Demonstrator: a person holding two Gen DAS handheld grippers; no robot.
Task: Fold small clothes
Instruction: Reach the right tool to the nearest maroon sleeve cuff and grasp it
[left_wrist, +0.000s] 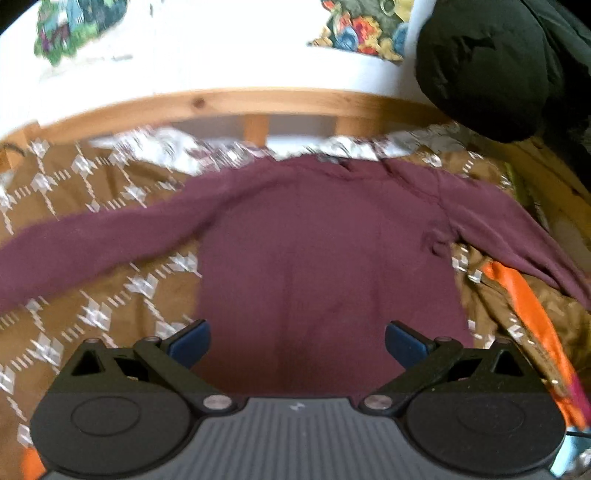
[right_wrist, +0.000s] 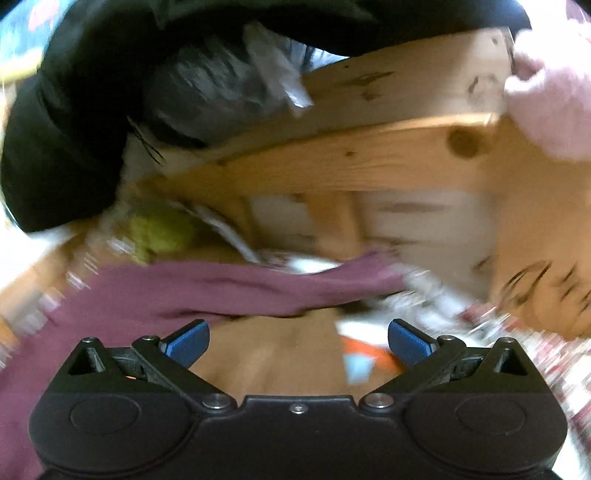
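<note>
Maroon shirt (left_wrist: 325, 258) spread flat on the brown patterned blanket (left_wrist: 74, 295), both grippers wide and holding nothing.

We see the left gripper (left_wrist: 297, 345) over the lower hem, the shirt filling the frame centre and sleeves reaching left and right. In the right wrist view, our right gripper (right_wrist: 298, 343) is below one blurred sleeve (right_wrist: 221, 291) that crosses the middle, under the wooden frame (right_wrist: 369, 155).
</note>
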